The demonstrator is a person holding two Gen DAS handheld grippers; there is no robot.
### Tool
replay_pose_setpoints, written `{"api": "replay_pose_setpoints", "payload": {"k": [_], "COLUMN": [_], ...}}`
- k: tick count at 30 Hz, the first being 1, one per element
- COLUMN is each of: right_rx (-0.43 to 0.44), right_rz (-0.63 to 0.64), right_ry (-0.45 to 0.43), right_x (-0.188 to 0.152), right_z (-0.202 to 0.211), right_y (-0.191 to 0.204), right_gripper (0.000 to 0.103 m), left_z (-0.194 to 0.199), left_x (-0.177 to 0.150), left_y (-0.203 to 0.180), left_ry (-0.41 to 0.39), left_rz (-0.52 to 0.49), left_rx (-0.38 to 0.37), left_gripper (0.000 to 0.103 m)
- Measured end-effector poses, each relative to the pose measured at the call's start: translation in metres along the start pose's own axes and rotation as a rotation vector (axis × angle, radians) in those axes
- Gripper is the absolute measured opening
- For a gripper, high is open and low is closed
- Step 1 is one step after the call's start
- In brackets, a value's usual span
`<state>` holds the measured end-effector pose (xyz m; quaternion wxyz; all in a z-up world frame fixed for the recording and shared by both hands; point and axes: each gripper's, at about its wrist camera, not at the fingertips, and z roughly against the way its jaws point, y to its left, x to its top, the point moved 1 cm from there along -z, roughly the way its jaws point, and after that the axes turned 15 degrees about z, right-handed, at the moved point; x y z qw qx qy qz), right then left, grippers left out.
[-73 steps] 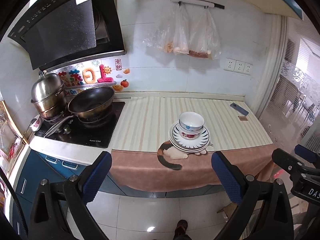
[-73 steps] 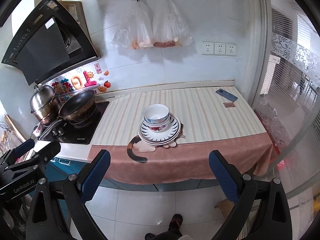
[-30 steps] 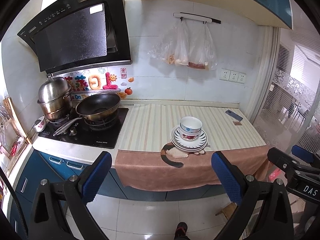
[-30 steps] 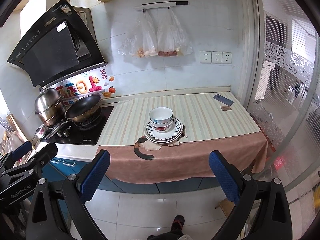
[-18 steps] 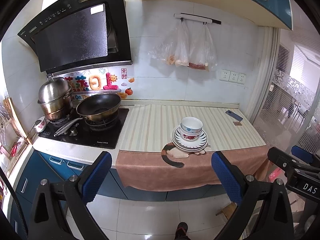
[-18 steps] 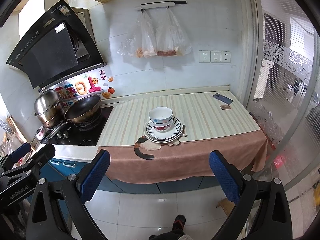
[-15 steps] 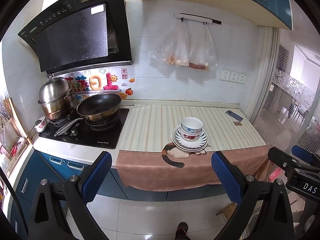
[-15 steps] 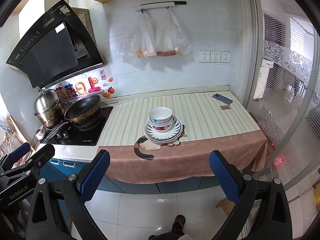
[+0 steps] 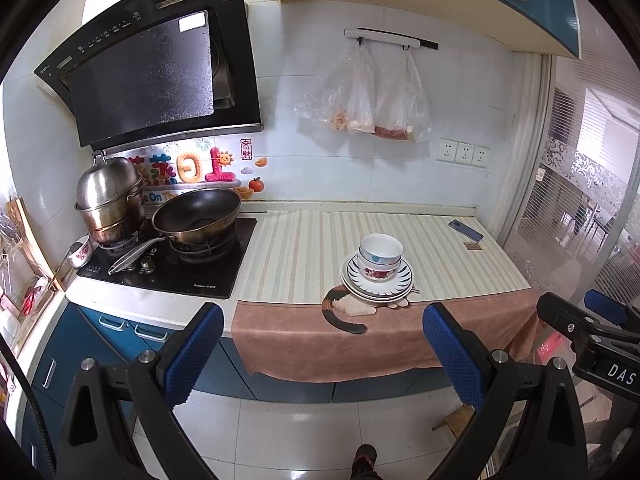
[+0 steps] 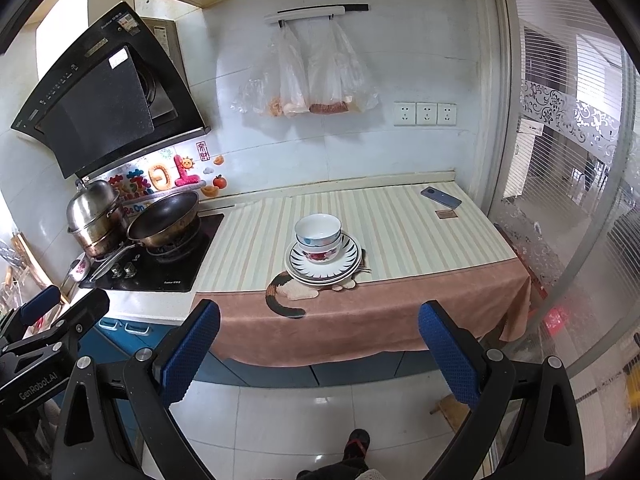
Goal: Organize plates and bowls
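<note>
**Stacked dishes on a striped kitchen counter**

On the striped counter [image 9: 304,248], right of the stove [image 9: 168,264], two nested bowls [image 9: 380,254] sit on stacked plates [image 9: 400,286]. Well back from the stove, the left gripper [image 9: 322,350] and right gripper [image 10: 320,344] hang empty, jaws wide apart.

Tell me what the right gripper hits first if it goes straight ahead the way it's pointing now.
Probably the stacked bowls on the plates, near the counter's front edge. The open right gripper is well back over the floor, with nothing between; depth is unclear, so it might pass just above them.
</note>
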<state>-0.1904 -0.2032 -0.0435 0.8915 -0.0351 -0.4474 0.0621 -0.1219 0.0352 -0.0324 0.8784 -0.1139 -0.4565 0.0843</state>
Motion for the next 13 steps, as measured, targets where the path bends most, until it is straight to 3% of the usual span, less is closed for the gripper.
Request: {"api": "replay_pose_setpoints", "payload": {"k": [13], "right_rx": [0.001], "right_rz": [0.001], "right_ry": [-0.004], "right_x": [-0.0059], "right_z": [0.0076], "right_y": [-0.0006], "right_gripper": [0.101], "left_z": [0.0022], "left_x": [0.0007], "left_y": [-0.0003], "left_ry": [-0.007], "left_rz": [-0.005], "left_rx": [-0.004], "left_gripper": [0.102]}}
